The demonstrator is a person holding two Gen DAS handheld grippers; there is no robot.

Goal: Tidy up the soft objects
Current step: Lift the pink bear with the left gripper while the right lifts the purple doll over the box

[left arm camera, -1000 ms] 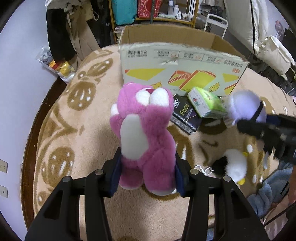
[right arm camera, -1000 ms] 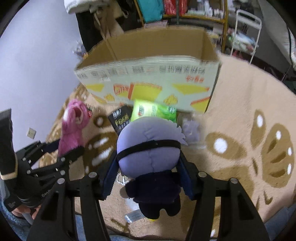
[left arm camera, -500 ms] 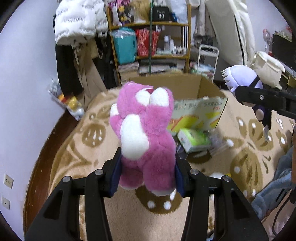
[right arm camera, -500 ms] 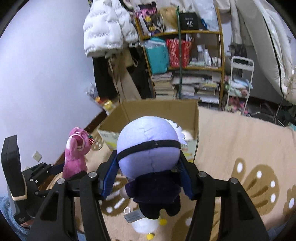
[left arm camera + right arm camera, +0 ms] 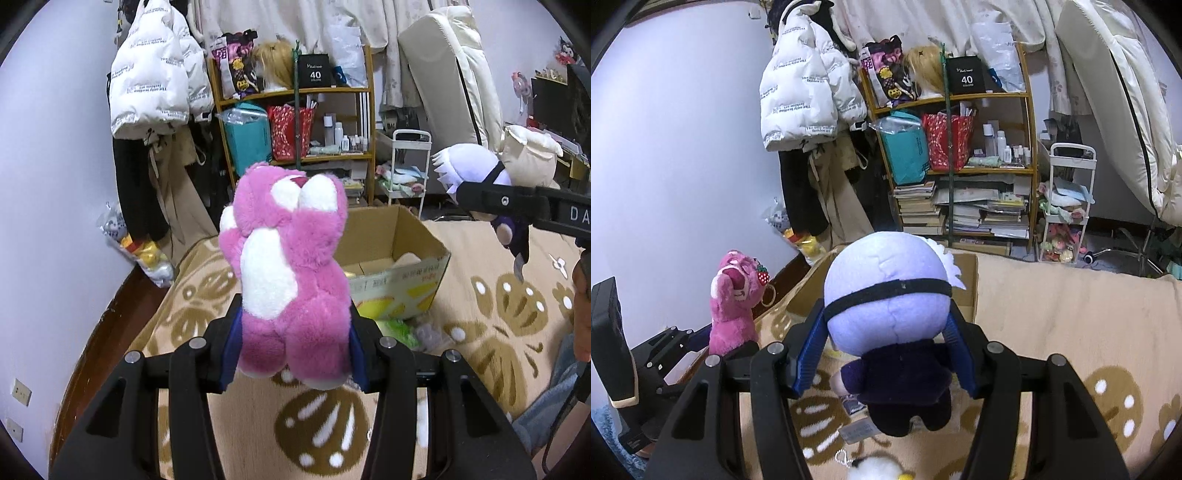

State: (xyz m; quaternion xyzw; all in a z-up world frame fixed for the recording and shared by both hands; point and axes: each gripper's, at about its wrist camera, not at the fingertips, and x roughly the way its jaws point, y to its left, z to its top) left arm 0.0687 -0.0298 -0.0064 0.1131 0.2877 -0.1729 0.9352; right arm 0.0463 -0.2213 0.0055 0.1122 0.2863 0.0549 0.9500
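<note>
A tan rug [image 5: 491, 332] with brown flower shapes covers the floor, and a strip of dark wood [image 5: 107, 332] shows between its curved left edge and the pale wall [image 5: 48, 184]. Behind it the room is crowded: a wooden shelf [image 5: 960, 96] of bags, bottles and stacked books, a white puffer jacket [image 5: 801, 96] hanging beside it, and a small white cart [image 5: 1067, 206] to the right.

An open cardboard box [image 5: 413, 258] stands on the rug toward the shelf, its top flaps up. Only a pale shape shows inside; the rest of its contents is hidden by the toys in front. Open rug lies to the right of the box.

The left gripper [image 5: 293, 343] pinches a pink plush bear [image 5: 291, 266] at the hips, upright, held in the air in front of the box. The right gripper [image 5: 886, 354] clamps a doll with a lavender head [image 5: 886, 291] and dark body, also held in the air before the box. A small white plush [image 5: 875, 469] lies on the rug, cut off at the bottom edge. Small packets beside the box are too blurred to identify.
</note>
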